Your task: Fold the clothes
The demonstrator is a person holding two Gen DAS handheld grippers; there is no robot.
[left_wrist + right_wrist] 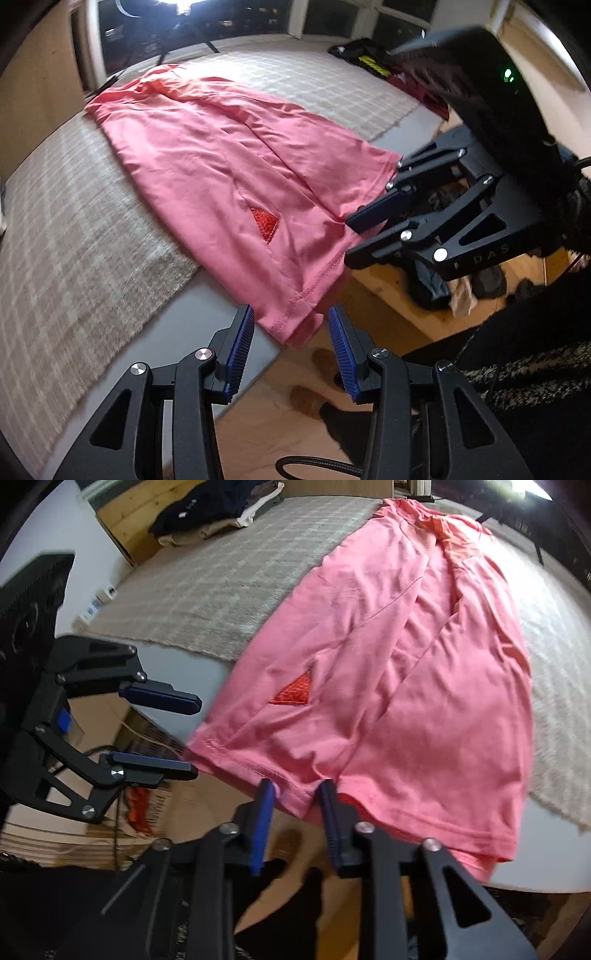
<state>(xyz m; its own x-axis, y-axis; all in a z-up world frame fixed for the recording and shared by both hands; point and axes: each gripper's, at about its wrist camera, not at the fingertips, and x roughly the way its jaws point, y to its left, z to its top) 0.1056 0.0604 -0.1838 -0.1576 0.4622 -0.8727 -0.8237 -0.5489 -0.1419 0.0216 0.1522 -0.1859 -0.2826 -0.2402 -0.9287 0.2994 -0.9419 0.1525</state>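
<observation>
Folding surface: beige checked woolly blanket (74, 229) over a pale grey top, far left.
Left gripper (293, 350): black two-finger tool with blue ribbed pads, jaws spread, gripping nothing; the shirt's near hem corner sits just between the fingertips, no contact.
Shirt: coral-pink t-shirt (221, 155), lying flat along the blanket with the sides folded in, hem hanging over the near edge, small red mesh triangle (264, 223) low on it.
Right gripper (295, 812): jaws narrow around the hem further along, gap visible, not clamped.
</observation>
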